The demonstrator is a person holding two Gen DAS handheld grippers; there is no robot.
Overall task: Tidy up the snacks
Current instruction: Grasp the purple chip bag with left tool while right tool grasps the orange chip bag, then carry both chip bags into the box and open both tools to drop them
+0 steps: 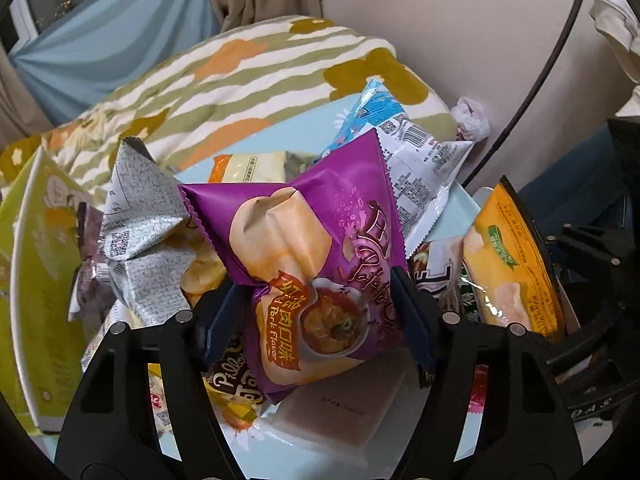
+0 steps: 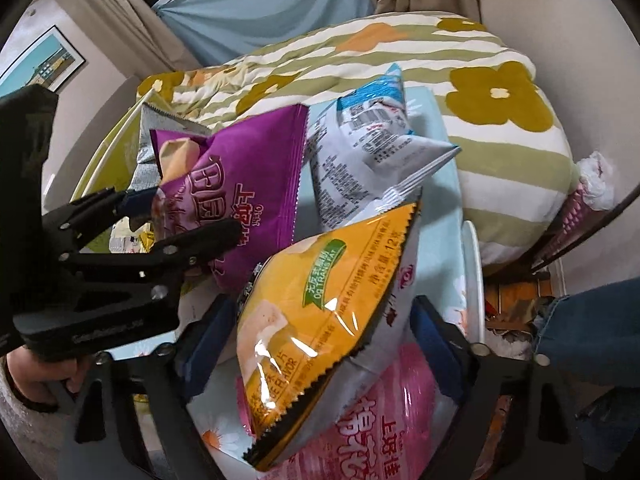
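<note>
My left gripper (image 1: 316, 300) is shut on a purple chip bag (image 1: 312, 240) and holds it above a pile of snacks. It also shows in the right wrist view, where the left gripper (image 2: 188, 216) pinches the purple bag (image 2: 248, 184). My right gripper (image 2: 320, 328) is shut on an orange chip bag (image 2: 320, 292), which also shows at the right of the left wrist view (image 1: 512, 264). A white and blue bag (image 2: 360, 160) lies behind it. A pink bag (image 2: 380, 420) lies under the orange one.
Snacks lie on a light blue floral cloth (image 1: 288, 132). A yellow-green box (image 1: 36, 280) stands at the left. A silver bag (image 1: 140, 232) and a dark Pillow bag (image 1: 232, 384) lie near. A striped flowered quilt (image 2: 460, 92) lies behind.
</note>
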